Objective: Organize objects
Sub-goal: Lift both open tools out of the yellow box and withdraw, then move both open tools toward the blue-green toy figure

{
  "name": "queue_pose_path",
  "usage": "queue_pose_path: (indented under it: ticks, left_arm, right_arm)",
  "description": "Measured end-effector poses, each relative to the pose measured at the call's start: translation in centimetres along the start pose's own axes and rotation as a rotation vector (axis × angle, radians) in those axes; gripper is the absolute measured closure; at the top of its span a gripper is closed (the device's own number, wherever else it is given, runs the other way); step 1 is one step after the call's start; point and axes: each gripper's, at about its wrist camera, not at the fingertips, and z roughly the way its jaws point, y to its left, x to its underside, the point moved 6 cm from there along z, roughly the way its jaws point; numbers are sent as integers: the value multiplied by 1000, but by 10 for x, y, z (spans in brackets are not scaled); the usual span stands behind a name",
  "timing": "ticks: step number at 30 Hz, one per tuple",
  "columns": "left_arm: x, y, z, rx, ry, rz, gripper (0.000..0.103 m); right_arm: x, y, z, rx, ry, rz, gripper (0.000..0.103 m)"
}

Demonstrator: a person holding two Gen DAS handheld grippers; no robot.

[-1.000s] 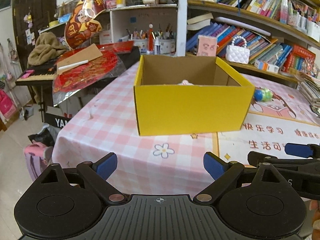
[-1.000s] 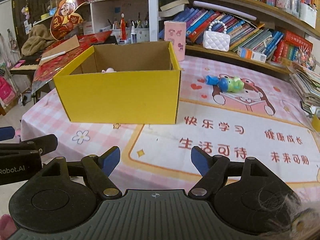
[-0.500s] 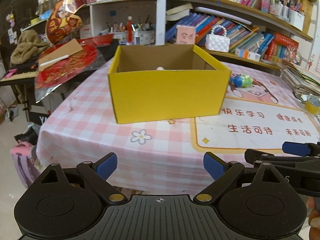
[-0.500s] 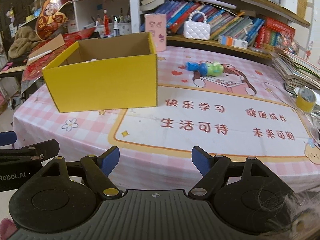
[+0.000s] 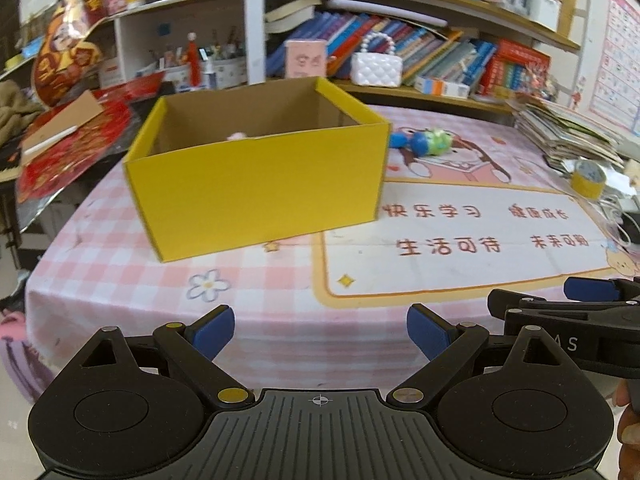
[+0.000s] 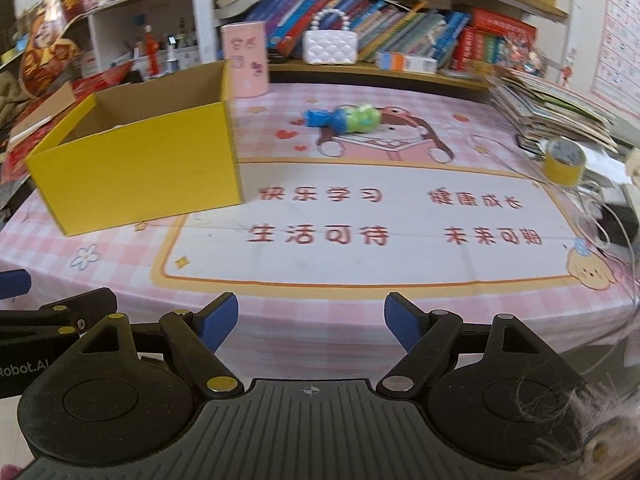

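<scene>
On the bench [image 6: 360, 304] before you lies a pink checked cloth with a printed mat [image 6: 360, 220], its orange Chinese characters reading 快乐学习 and 生活可待 in the nearer rows; the rest blurs in the right wrist view. Your left tool's body, seen at the left edge of that view, bears the partial wording "Robot.AI".

Your left tool [image 5: 320, 330] hangs over the near edge of the bench, tilted downward, its blue pads spread wide with nothing between them. Your right tool [image 6: 311, 322] sits beside it at a like tilt, also parted and empty; it shows again at the right edge of the left wrist view. Neither touches anything.

The yellow cardboard box [image 5: 256, 196] stands open on the left half of the bench, well apart from both tools, and something small and pink [image 5: 237, 136] peeks over its rim from inside; you cannot tell what it is. Behind and to the right of the box, a green and blue toy [image 6: 344, 118] lies on its side on the mat's cartoon picture. A pink cylinder [image 6: 245, 60] stands just behind the box. At the far right a roll of yellow tape [image 6: 564, 162] sits near a stack of books [image 6: 556, 116] and some loose white cable. A white quilted purse [image 6: 330, 42] rests on the bookshelf beyond the bench.
</scene>
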Motion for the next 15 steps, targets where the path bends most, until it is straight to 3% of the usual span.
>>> queue_pose_path:
  ticks: [15]
  left_arm:
    - [-26,-59,35,80,14,97,8]
  right_arm:
    - [-12,-60,15,84,11,78,24]
